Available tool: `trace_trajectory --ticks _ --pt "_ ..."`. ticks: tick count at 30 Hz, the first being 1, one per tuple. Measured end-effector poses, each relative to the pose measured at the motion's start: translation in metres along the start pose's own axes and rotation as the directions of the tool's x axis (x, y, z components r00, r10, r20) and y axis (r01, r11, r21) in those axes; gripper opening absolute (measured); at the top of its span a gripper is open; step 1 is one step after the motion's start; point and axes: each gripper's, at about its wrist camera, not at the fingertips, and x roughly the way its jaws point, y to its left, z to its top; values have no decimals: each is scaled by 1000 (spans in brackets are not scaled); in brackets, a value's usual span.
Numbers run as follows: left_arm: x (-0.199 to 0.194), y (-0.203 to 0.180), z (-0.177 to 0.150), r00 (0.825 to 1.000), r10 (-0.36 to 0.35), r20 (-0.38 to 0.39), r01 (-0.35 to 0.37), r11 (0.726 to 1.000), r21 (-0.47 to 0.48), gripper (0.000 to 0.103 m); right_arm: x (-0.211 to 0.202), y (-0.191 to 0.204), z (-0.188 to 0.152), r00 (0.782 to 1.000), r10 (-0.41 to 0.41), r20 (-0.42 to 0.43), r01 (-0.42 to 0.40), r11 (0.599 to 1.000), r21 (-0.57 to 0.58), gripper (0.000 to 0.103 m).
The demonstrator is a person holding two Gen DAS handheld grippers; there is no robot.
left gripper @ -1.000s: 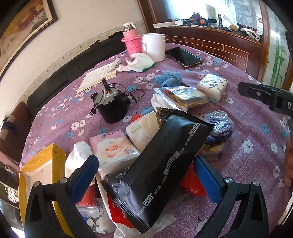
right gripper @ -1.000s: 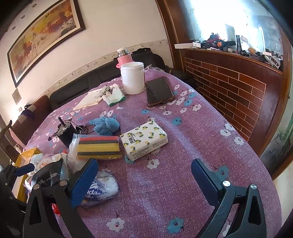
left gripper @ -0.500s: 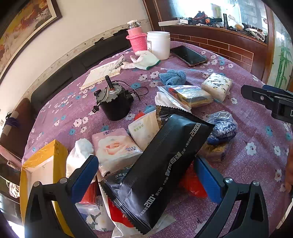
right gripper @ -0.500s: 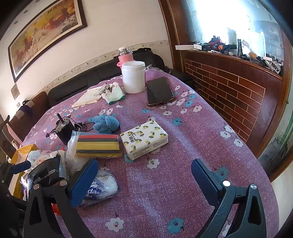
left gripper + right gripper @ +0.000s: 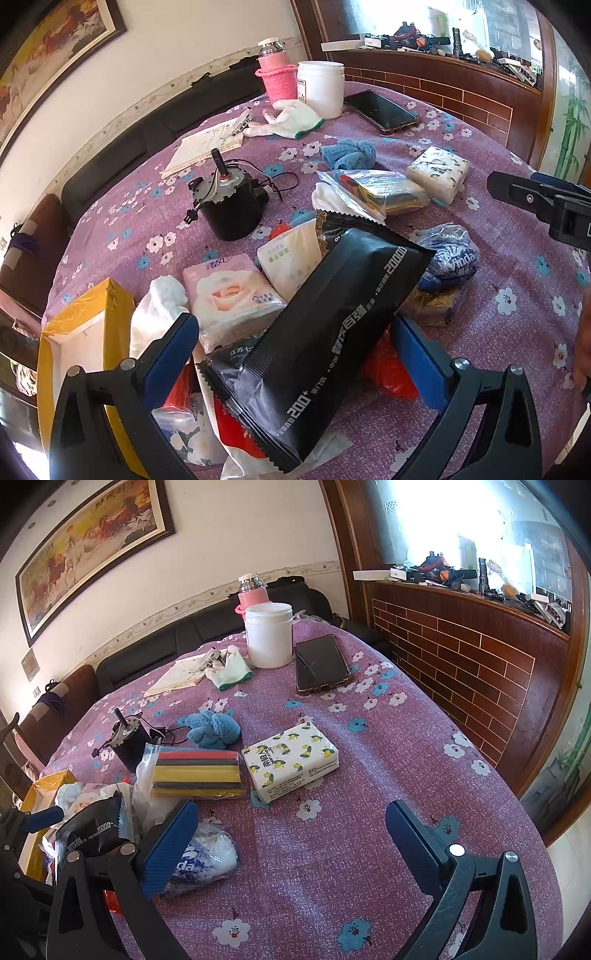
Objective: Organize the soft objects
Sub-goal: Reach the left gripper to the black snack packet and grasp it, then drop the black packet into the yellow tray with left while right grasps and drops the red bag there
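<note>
The left tongs hang spread wide over a heap of soft packs at the near-left part of the worktop, holding nothing. Right between their fingers lies a long black pouch, slanted across a pink tissue pack and a white tissue pack; it looks like the next thing to be lifted, since it tops the pile and hides what is under it. To the left of these tongs stands an open yellow box, probably the bin for the soft goods.

The right tongs are also spread and empty, poised above bare cloth. Just by their left finger sits a blue-printed plastic bag; ahead of them lie a lemon-print tissue pack, a bag of striped sponges and a blue cloth, all apart from the heap and still to be gathered.
</note>
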Motion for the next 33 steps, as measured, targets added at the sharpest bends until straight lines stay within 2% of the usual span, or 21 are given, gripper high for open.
trace_trajectory --ticks 4,5,6,7,8,9,13,16,18,20,21,24,27,30,33 --pt "0 0 0 1000 -3 1 3 1000 -3 102 0 1 0 1000 0 0 0 1000 1 102" --pt "-1 1 0 1000 -8 3 8 1000 -7 93 0 1 0 1000 0 0 0 1000 1 102" --pt "-3 1 0 1000 -28 7 28 1000 -14 72 0 1 0 1000 -3 0 3 1000 2 102" --pt "-4 2 0 999 -51 7 51 999 -20 60 0 1 0 1000 -4 0 4 1000 2 102" --pt "-5 2 1 997 -74 1 74 997 -32 39 0 1 -1 1000 -6 -2 6 1000 1 102" --pt "-7 3 1 997 -77 0 77 996 -42 31 1 1 -1 1000 -8 -4 8 1000 1 102" --pt "-20 11 -4 994 -108 33 111 989 -96 31 1 2 -1 999 -37 -10 38 999 10 102" --pt "-35 24 -12 988 -140 71 150 975 -164 31 3 2 -1 999 1 -36 -1 1000 5 102" --pt "-45 36 -19 983 -158 97 176 961 -214 31 2 4 -3 994 59 -86 -58 998 17 102" --pt "-55 46 -26 978 -169 119 194 948 -251 31 -2 13 -9 976 168 -137 -164 986 36 102" --pt "-61 52 -31 975 -175 135 207 939 -275 31 -5 24 -13 964 211 -160 -212 977 15 102" --pt "-76 71 -42 966 -193 175 243 910 -335 31 -10 64 -23 943 258 -213 -285 952 -113 102" --pt "-87 88 -51 959 -201 201 267 882 -388 31 -16 112 -34 944 251 -215 -306 908 -285 100" --pt "-97 104 -62 960 -183 213 260 866 -426 31 -12 138 -40 938 250 -240 -323 880 -348 91" --pt "-105 121 -76 965 -154 213 238 857 -458 31 1 153 -45 937 216 -275 -311 874 -373 78"
